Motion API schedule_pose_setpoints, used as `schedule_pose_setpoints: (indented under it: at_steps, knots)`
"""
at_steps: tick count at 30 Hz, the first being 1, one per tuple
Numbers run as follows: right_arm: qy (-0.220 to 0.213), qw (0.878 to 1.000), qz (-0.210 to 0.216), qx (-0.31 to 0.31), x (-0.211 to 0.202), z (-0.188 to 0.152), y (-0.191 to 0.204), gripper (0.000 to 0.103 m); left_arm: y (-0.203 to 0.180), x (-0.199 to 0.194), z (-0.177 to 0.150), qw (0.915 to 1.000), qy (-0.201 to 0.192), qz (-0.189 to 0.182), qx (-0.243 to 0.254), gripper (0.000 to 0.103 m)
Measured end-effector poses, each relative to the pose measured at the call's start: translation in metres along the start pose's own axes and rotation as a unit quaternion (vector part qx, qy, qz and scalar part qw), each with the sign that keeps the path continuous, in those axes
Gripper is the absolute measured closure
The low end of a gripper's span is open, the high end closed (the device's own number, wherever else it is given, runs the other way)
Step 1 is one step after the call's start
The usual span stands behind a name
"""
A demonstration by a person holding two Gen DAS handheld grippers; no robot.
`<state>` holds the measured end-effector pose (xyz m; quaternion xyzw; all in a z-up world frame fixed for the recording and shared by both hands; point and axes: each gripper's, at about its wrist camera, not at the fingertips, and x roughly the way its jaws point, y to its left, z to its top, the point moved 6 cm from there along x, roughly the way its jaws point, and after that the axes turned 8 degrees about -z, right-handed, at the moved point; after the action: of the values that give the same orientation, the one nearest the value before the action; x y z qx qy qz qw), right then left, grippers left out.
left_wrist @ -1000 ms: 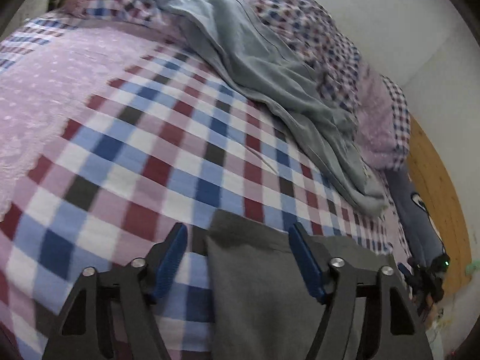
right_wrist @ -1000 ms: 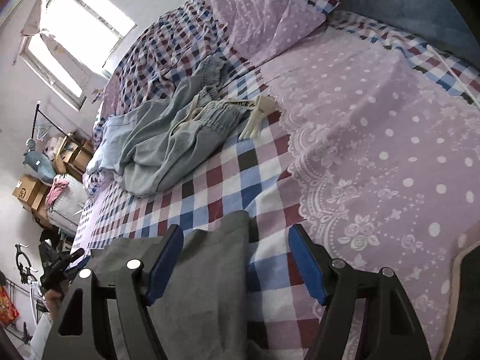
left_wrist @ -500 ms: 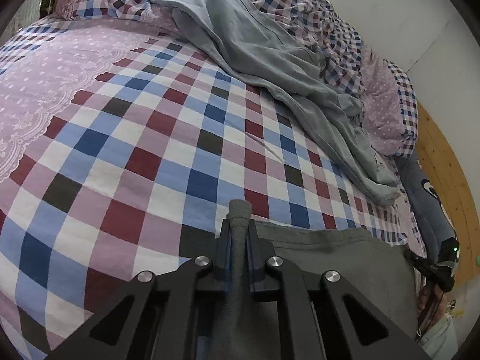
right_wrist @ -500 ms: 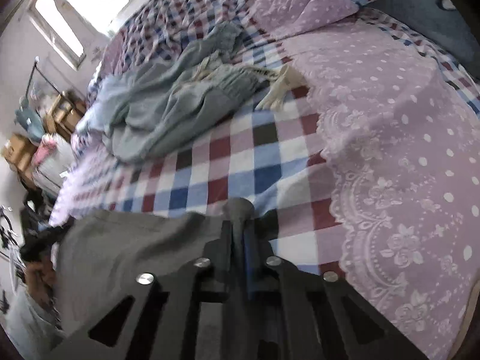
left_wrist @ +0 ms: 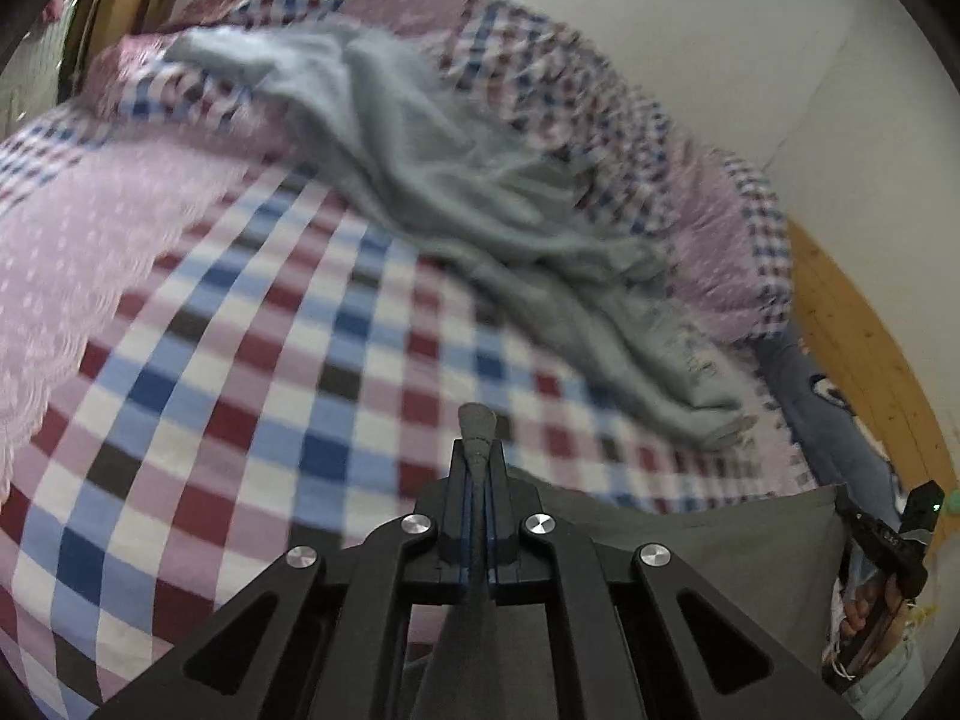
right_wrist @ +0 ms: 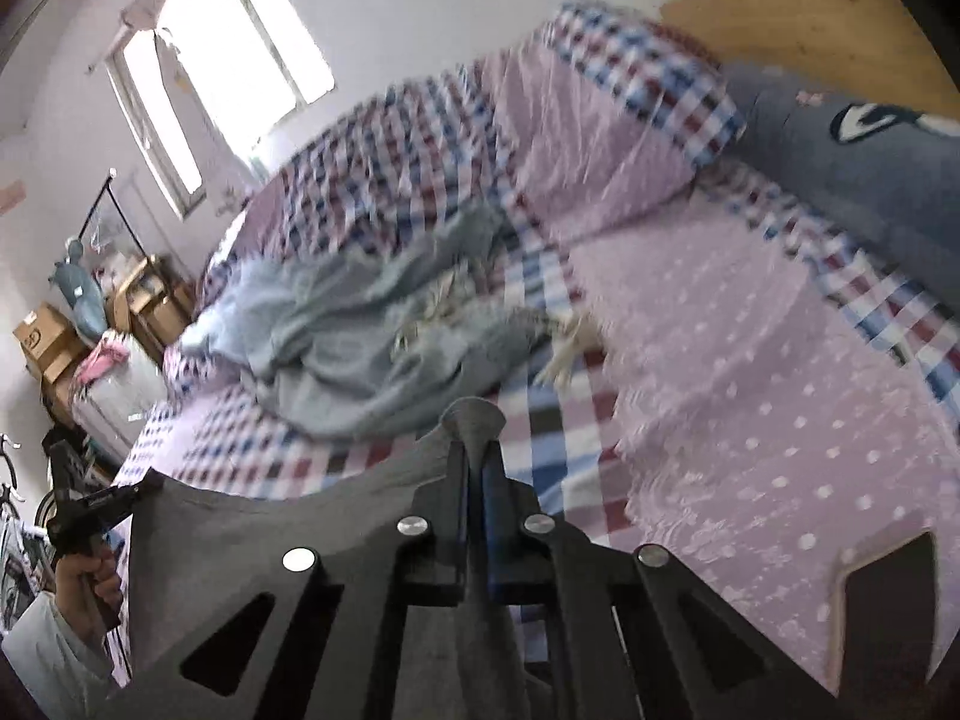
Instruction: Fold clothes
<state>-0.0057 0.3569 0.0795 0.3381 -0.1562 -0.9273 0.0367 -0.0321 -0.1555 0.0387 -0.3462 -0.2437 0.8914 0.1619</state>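
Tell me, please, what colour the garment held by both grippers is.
Dark grey garment, plain; the right wrist view shows it best.

Crumpled garment (left_wrist: 456, 204) lies upper centre on the bed (left_wrist: 252, 360); stretched cloth (left_wrist: 708, 546) spans the lower right, pillow (left_wrist: 750, 252) behind.

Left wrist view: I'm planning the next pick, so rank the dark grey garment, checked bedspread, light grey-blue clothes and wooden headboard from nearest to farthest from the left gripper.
1. Dark grey garment, clamped in the left gripper.
2. Checked bedspread, just ahead, below.
3. Light grey-blue clothes, heaped ahead.
4. Wooden headboard, far right.
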Motion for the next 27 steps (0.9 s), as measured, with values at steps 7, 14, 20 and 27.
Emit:
schedule_pose_setpoints:
  at_steps: [7,14,20,27]
  knots:
    - [0.008,0.999,-0.030,0.014,0.007,0.003,-0.018,0.101,-0.009,-0.008,0.016,0.9993,-0.037,-0.005,0.007,0.102]
    - [0.049,0.996,-0.074,0.012,0.045,-0.013,-0.034,0.101,0.014,0.034,0.000,0.9997,0.006,0.020,-0.013,0.102]
    - [0.050,0.995,-0.087,0.008,0.047,-0.014,-0.037,0.101,0.018,0.040,-0.001,0.9996,0.010,0.024,-0.010,0.102]
    - [0.106,0.986,-0.130,0.013,0.083,-0.041,-0.058,0.101,0.041,0.063,-0.015,0.9976,0.044,0.049,-0.021,0.102]
